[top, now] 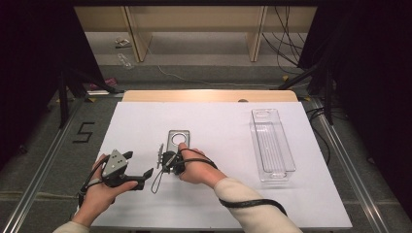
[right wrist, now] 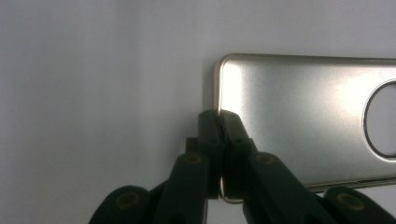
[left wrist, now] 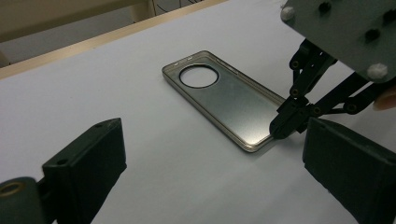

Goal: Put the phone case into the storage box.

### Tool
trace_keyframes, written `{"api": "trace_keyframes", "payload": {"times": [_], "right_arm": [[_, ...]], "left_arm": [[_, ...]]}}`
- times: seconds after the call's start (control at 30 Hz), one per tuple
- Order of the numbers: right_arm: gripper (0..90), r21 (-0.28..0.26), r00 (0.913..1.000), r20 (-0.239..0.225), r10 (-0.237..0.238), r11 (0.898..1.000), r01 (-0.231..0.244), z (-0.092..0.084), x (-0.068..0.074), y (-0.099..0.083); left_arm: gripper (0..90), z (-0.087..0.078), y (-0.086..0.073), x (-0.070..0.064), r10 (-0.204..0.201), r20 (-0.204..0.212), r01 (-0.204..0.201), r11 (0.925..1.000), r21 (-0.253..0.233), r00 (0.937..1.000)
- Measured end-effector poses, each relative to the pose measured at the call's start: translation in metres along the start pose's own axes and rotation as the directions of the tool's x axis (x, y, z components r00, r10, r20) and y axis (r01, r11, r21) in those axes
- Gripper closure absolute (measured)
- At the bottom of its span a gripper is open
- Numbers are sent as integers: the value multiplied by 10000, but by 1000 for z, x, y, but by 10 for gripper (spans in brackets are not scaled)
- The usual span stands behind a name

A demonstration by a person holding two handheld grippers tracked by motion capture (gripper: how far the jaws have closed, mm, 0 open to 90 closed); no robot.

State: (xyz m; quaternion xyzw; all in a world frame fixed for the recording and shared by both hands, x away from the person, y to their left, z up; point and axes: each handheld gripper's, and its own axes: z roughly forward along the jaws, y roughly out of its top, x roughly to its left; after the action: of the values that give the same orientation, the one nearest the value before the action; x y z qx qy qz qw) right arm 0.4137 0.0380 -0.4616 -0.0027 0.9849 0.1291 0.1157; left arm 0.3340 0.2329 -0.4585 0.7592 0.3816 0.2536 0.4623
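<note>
Brushed-metal phone case (right wrist: 299,121), w/ round camera cutout, lay flat on white table sheet (top: 218,121), inner side up. Short rim of it pinched btwn jaws of right gripper (right wrist: 219,122): one jaw outside the rim, other inside on the tray face, pads clamped tight on the thin edge. Cutout end pointed away from that tool, straight ahead of its tips. In left gripper view, same grip seen at the case's near corner (left wrist: 224,100), right gripper (left wrist: 286,127) biting down on it from the right.

Left gripper (left wrist: 215,172) stood w/ jaws spread wide, nothing btwn them; case ahead of it, near but apart. In high view, held low over sheet by left hand (top: 104,191), just beside right hand (top: 197,167).

Clear plastic tray (top: 272,145) sat well apart, far off to right gripper's right side.

Step judged: grasp made, lift not yet begun — case flat on sheet. Next move prob. a lift by that pinched edge, then carry toward clear tray. Called for: firm hold, since a thin rim grip lets the long end droop or swivel; slow raise, maybe left tool brought in to steady far end.
</note>
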Motion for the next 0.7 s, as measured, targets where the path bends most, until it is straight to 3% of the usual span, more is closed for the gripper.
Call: {"api": "trace_keyframes", "payload": {"times": [0.5,0.7], "right_arm": [[897,-1111,9972,187,727,9913,-702,-22,2,-17],[897,-1563,9970,248,728,9854,-681,-28,2,-20]], "left_arm": [[59,0,0,0,3,-32,-3,10000,35,10000],[60,0,0,0,-14,-36,14,10000,27,10000]]}}
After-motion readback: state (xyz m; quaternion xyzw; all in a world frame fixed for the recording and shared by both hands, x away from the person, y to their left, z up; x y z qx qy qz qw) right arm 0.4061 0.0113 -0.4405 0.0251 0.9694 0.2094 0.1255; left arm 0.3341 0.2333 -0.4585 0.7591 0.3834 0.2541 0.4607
